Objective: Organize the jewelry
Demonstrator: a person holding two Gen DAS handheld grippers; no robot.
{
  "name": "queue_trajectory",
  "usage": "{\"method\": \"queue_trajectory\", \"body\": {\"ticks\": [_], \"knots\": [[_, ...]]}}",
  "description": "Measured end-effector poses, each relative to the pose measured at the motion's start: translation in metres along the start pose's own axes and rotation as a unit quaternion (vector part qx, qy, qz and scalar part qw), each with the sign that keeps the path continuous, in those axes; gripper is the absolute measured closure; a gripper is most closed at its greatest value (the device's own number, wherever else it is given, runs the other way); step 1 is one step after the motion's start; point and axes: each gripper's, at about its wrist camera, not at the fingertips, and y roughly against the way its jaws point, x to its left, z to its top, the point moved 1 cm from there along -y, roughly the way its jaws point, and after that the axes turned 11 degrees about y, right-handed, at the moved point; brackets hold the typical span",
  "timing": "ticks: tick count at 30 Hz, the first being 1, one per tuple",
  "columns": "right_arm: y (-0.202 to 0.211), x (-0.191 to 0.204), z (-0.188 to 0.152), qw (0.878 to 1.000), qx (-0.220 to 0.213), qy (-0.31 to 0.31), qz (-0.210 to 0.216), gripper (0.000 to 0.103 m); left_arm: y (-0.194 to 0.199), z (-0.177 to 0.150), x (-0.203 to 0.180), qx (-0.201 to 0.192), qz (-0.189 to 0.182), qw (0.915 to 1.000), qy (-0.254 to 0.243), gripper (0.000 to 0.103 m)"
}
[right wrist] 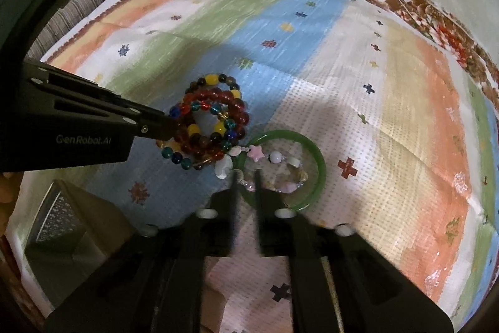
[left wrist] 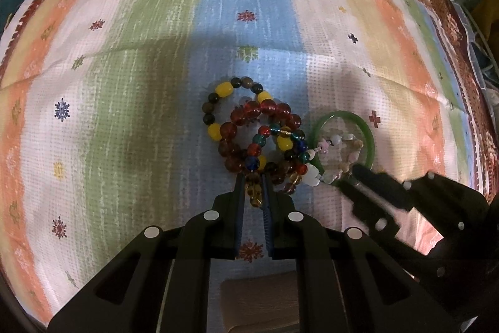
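The left hand-held gripper (left wrist: 253, 188) pinches an amber bead strand in the tangled bracelet pile (left wrist: 254, 139) mid-cloth, while the right hand-held gripper (right wrist: 246, 177), slightly parted, straddles the green bangle (right wrist: 321, 167), so pulling may drag the pile.

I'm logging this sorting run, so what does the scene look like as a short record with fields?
surface: striped patterned cloth
pile: tangled bead bracelets, red, yellow, blue and dark beads
beside pile: green bangle with a pale charm bracelet lying across it
left claw: shut on amber beads at the pile's near edge
right claw: slightly apart, tips at the bangle's near rim, grip unclear
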Motion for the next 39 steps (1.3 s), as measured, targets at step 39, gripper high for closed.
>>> {"method": "queue_trajectory", "body": {"ticks": [39], "knots": [[-0.020, 0.003, 0.002, 0.999, 0.024, 0.007, 0.022, 0.093, 0.000, 0.001, 0.004, 0.006, -0.011, 0.9999, 0.007, 0.092]]}}
